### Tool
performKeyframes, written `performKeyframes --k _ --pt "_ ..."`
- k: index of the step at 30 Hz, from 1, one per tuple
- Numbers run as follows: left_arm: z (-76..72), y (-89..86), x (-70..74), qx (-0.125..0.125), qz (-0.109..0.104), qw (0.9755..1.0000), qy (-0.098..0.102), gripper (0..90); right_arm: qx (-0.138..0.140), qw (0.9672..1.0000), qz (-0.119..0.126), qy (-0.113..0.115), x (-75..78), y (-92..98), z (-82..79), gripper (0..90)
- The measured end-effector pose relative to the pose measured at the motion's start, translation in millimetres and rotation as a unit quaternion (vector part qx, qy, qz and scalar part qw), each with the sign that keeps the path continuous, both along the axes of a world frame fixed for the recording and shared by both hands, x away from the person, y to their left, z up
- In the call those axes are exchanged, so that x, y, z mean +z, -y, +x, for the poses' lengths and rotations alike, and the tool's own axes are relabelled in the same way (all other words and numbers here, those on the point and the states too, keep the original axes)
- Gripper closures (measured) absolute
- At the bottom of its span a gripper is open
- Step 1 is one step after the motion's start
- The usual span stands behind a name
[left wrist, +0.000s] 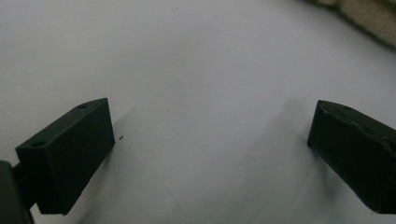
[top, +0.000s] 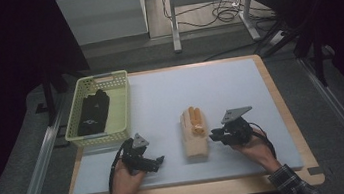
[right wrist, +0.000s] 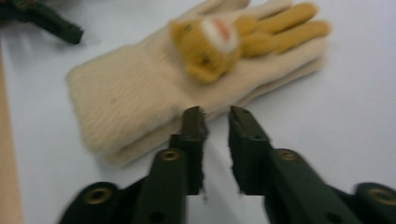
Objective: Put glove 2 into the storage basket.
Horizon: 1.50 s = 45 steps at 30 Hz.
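Note:
A pair of cream knit gloves (top: 195, 142) lies stacked on the white board, fingers pointing away, with an orange animal face (top: 197, 125) sewn on top. In the right gripper view the gloves (right wrist: 135, 93) and the face (right wrist: 205, 46) lie just beyond my right gripper (right wrist: 215, 112). Its jaws stand a narrow gap apart, holding nothing, tips close to the glove's edge. From above, the right gripper (top: 214, 136) sits just right of the gloves. My left gripper (top: 160, 161) rests on the board left of them. Its jaws (left wrist: 210, 116) are wide open over bare board, the glove's edge (left wrist: 373, 18) beyond.
A yellow basket (top: 123, 108) at the board's far left holds black gloves (top: 94, 112). The white board (top: 239, 88) covers most of the wooden table. The other gripper (right wrist: 46, 21) shows beyond the gloves' cuff in the right gripper view.

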<state>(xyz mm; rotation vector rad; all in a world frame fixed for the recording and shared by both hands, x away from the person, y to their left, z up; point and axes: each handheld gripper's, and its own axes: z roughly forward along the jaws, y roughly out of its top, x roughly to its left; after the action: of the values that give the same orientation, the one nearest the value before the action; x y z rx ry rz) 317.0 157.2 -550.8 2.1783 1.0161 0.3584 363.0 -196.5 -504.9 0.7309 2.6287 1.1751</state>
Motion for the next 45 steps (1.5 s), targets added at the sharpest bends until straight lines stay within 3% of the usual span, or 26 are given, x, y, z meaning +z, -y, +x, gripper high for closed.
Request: performKeyframes --k 5,11,19,45 --pt "0.0 0.0 -0.1 0.0 0.0 1.0 0.0 0.6 0.01 0.9999 -0.003 -0.01 -12.1 -5.6 -10.4 88.2" --pt "0.0 0.1 0.0 0.0 0.0 1.0 0.0 0.6 0.02 0.9996 -0.016 -0.013 -22.0 -20.1 -13.5 88.5" --pt "0.0 0.0 0.0 0.0 0.0 1.0 0.0 0.6 0.029 0.9994 -0.011 -0.013 -25.4 -35.7 -14.1 88.4" --pt "0.2 -0.3 0.1 -0.001 0.002 1.0 -0.001 0.6 0.025 0.9997 -0.001 0.009 -32.3 -98.2 7.5 88.2"
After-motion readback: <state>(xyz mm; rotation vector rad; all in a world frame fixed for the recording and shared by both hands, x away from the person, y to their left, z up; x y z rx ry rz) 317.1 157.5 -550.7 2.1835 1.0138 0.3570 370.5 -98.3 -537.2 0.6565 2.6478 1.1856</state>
